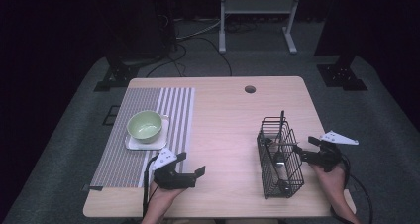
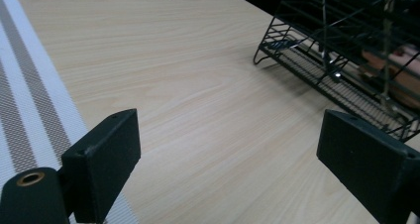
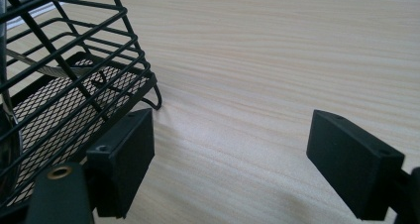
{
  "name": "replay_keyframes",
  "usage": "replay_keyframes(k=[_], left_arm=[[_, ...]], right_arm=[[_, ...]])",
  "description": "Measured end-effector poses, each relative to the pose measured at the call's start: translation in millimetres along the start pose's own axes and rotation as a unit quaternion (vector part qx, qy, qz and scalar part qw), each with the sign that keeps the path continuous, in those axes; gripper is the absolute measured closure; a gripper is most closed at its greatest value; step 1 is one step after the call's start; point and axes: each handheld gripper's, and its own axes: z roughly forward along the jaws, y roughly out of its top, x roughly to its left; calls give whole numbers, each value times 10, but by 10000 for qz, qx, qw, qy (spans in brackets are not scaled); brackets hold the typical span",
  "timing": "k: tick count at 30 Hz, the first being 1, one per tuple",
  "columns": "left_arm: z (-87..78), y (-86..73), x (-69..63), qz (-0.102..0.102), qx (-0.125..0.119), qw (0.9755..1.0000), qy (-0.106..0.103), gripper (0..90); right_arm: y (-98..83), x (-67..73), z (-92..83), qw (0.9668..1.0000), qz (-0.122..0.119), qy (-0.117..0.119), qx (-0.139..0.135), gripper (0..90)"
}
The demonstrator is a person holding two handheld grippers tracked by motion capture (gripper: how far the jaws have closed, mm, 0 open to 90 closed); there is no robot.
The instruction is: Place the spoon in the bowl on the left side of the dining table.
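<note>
A black wire basket stands on the right half of the wooden table with some cutlery inside; one dark handle sticks up at its far end. My right gripper is just to the right of the basket, open, its jaws wide apart over bare wood beside the basket's corner. My left gripper rests near the front edge beside the striped placemat, open with nothing between its jaws. It faces the basket.
A green bowl sits on a white square plate on the placemat. A round cable hole lies near the table's far edge. Dark floor, cables and a white stand lie beyond the table.
</note>
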Motion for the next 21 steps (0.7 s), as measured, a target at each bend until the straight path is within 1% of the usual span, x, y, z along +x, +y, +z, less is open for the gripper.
replay_keyframes(k=[3, 4, 7, 9, 10, 11, 16, 21], left_arm=[[-19, 54, -25, 13, -113, 9999, -14, 90], [-22, 78, -44, 14, -145, 9999, -49, 90], [-23, 91, -74, 23, -163, 9998, -71, 90], [-19, 102, -102, 24, -180, 9997, -137, 90], [-17, 122, -129, 75, -167, 9997, -189, 90], [-17, 122, -129, 75, -167, 9997, -189, 90], [12, 173, -199, 104, -190, 9992, -327, 90], [67, 198, -280, 183, -121, 9986, -471, 90]], right_arm=[[-1, -6, -3, 10000, 16, 28, -5, 175], [-2, -8, -5, 10000, 30, 24, -13, 175], [0, -3, -1, 10000, 31, 13, 5, 175], [1, 0, 1, 10000, 6, -4, 16, 175], [1, 1, 2, 10000, 9, -11, 16, 175], [1, 1, 2, 10000, 9, -11, 16, 175], [2, 1, 3, 10000, 4, -16, 28, 175], [2, -8, 2, 10000, 40, -9, 19, 175]])
